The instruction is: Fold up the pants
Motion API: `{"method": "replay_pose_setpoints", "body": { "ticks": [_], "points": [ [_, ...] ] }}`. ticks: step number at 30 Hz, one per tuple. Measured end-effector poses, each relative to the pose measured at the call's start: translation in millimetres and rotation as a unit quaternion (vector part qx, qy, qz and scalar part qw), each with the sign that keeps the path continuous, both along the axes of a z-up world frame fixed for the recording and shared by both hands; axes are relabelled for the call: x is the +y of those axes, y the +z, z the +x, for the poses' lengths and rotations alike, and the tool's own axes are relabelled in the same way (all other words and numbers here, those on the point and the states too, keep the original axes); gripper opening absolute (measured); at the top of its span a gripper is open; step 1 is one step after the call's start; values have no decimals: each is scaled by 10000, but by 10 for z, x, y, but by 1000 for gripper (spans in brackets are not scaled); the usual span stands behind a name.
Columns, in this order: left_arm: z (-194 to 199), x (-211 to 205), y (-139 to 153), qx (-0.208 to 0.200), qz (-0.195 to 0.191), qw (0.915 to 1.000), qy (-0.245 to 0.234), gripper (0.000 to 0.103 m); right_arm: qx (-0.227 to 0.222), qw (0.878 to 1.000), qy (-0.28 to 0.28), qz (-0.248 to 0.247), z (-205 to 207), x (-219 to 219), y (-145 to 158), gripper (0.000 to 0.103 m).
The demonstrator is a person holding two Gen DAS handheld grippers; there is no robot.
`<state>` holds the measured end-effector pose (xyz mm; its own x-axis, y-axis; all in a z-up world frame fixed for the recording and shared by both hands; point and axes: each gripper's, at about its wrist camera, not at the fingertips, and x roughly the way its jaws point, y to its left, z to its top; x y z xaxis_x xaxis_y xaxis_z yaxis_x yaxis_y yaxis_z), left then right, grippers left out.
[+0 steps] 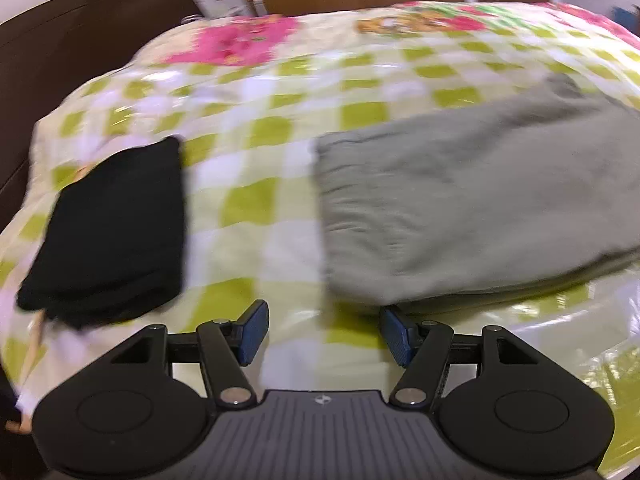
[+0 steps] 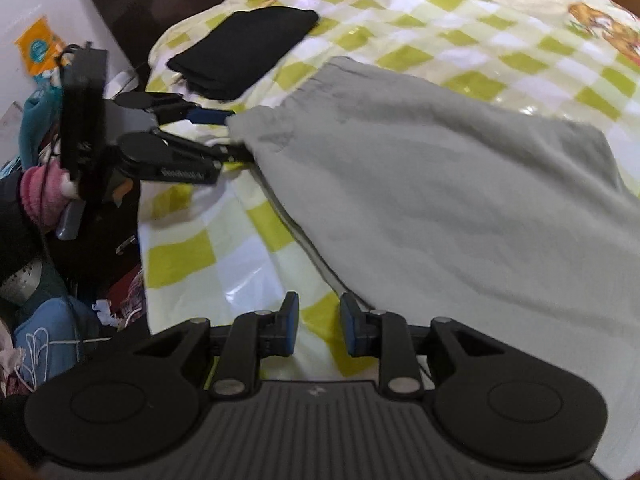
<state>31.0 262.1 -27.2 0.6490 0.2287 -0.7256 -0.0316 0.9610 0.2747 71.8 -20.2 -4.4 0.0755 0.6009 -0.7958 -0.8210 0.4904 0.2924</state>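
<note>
Grey-green pants (image 1: 480, 208) lie spread flat on the right side of a bed covered by a green-and-white checked sheet (image 1: 260, 208). My left gripper (image 1: 324, 334) is open just in front of the pants' near left corner, with only sheet between its blue pads. In the right wrist view the left gripper (image 2: 237, 136) sits at that same corner of the pants (image 2: 440, 208), its fingertips at the cloth's edge. My right gripper (image 2: 320, 322) is open with a narrow gap over the sheet (image 2: 180, 256). Its right finger is close beside the pants' near edge, and nothing is gripped.
A folded black garment (image 1: 108, 232) (image 2: 244, 48) lies on the bed to the left of the pants. A dark brown headboard (image 1: 60, 40) stands beyond it. Beside the bed's edge, clothes and clutter (image 2: 40, 320) are piled on the floor. The sheet's cover is glossy.
</note>
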Motion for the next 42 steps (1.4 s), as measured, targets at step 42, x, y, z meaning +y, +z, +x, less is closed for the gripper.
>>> {"method": "replay_pose_setpoints", "body": {
  "ticks": [42],
  "points": [
    [686, -1197, -70, -188, -1329, 9727, -1892, 74, 402, 9924, -1070, 460, 2001, -568, -1, 32]
  ]
}}
